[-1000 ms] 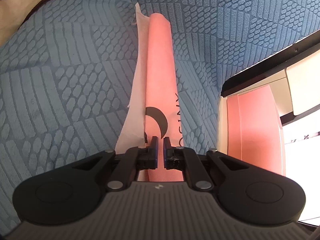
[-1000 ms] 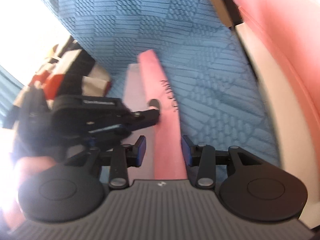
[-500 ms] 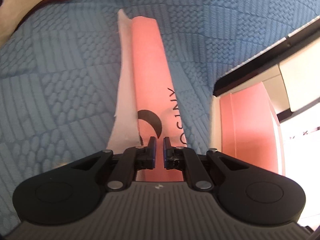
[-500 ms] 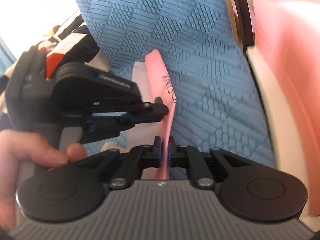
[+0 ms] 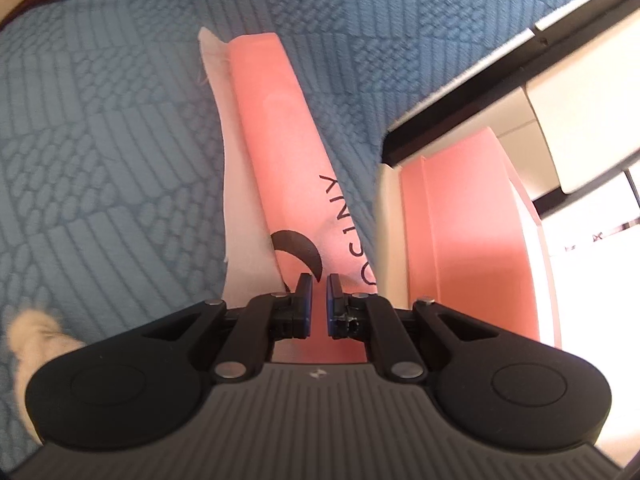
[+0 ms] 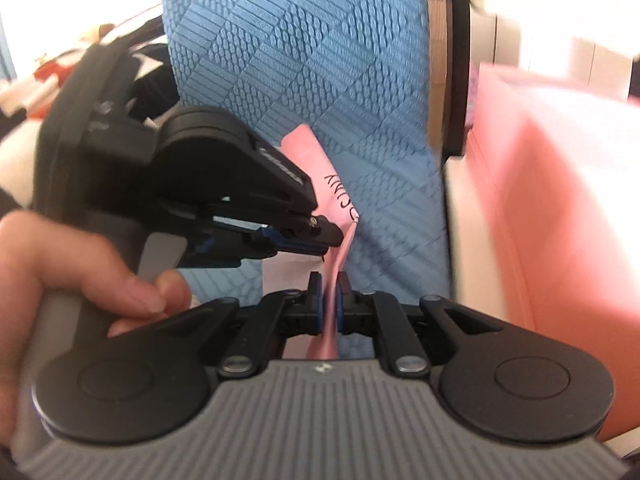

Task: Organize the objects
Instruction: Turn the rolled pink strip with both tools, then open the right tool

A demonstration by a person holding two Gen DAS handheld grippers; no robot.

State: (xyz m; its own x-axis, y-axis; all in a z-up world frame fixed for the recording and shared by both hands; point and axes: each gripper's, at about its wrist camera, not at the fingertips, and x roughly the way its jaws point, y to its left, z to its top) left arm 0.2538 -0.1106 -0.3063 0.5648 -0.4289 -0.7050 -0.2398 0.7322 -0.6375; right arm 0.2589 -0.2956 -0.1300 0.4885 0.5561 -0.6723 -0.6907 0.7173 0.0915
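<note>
A long pink pouch (image 5: 276,128) with black lettering lies over a white cloth strip (image 5: 240,208) on the blue textured bedspread (image 5: 100,140). My left gripper (image 5: 319,282) is shut on the pouch's near end. In the right wrist view my right gripper (image 6: 329,280) is shut on the pouch's edge (image 6: 334,264) and lifts it, and the left gripper (image 6: 320,236) grips the same pouch (image 6: 316,160) just above.
A pink box (image 5: 460,220) in a cream holder stands right of the pouch, at the bed's dark edge (image 5: 460,96); it also shows in the right wrist view (image 6: 560,200). Striped red, black and white fabric (image 6: 24,92) lies at far left. A pale fluffy thing (image 5: 28,332) is at lower left.
My right gripper was open around the pouch, then shut on its edge and raised it. The left gripper keeps its hold; the pouch swings left in its view.
</note>
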